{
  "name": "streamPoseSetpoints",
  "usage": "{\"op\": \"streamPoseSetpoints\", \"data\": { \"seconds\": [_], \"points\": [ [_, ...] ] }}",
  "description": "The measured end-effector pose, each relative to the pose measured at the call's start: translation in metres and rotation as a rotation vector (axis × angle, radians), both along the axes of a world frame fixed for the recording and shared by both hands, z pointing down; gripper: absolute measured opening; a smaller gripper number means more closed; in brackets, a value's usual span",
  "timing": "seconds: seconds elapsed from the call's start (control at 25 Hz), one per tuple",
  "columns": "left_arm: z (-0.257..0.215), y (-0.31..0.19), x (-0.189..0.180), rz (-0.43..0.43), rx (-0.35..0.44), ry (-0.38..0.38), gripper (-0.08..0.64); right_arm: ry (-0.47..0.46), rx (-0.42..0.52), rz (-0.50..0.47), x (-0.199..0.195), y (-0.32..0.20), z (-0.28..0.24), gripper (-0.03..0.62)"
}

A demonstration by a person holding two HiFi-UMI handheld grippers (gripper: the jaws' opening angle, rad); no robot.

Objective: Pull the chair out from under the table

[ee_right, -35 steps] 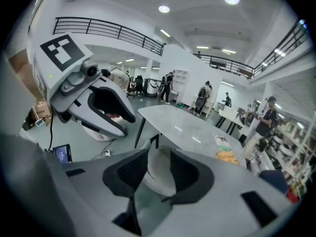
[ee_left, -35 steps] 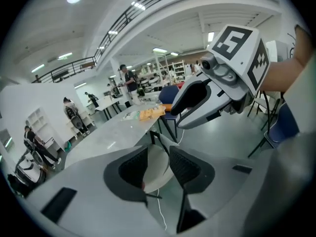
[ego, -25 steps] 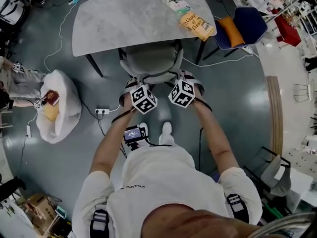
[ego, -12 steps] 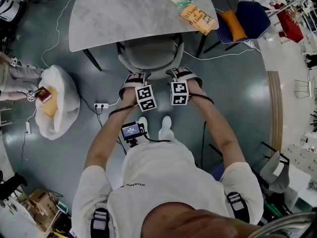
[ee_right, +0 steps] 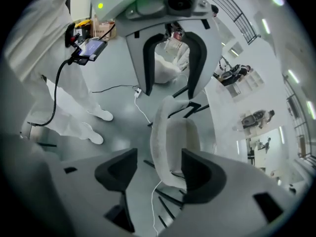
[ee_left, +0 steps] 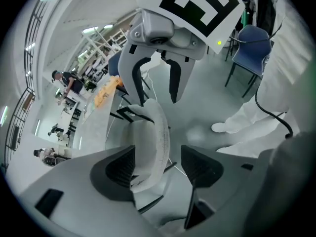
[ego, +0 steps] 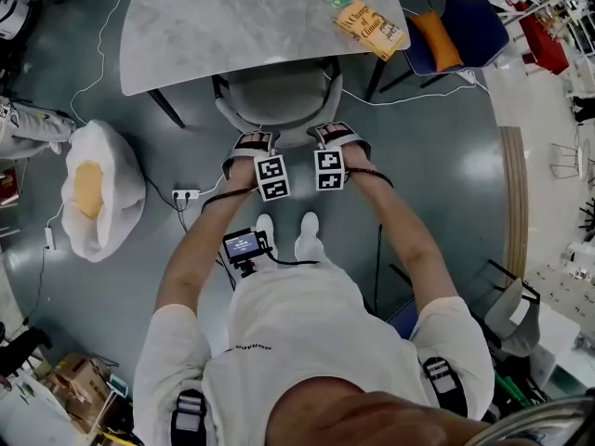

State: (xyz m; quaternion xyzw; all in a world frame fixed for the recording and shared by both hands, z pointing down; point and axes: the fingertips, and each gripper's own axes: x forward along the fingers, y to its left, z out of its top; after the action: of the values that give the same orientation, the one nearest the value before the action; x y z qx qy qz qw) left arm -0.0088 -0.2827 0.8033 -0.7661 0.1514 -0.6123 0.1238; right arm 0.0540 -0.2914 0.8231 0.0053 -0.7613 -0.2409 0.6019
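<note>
Grey and shell-backed, the chair (ego: 276,100) stands with its seat partly tucked under the pale stone-look table (ego: 223,26). Both grippers straddle the chair's backrest rim: the left gripper (ee_left: 158,164) has its jaws wide apart with the rim close by one pad and a gap at the other, and the right gripper (ee_right: 158,169) sits likewise, neither clamped. One white beanbag (ego: 116,161) on the floor at the left cradles one yellow cushion (ego: 82,189), one blue chair (ego: 479,31) by the table's corner carries one orange cushion (ego: 435,40), and two books (ego: 372,28) lie on the tabletop.
</note>
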Motion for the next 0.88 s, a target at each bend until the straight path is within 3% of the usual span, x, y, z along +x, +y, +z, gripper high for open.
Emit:
{"op": "streamPoseSetpoints", "data": {
  "seconds": [0.68,0.88],
  "points": [
    [0.058,-0.021,0.0,-0.002,-0.023,-0.047,0.298,0.047,-0.013,0.008,-0.004,-0.024,0.051,0.281],
    [0.073,-0.024,0.005,0.036,-0.015,-0.069,0.288,0.042,-0.029,0.015,-0.009,-0.024,0.062,0.281]
  ]
}}
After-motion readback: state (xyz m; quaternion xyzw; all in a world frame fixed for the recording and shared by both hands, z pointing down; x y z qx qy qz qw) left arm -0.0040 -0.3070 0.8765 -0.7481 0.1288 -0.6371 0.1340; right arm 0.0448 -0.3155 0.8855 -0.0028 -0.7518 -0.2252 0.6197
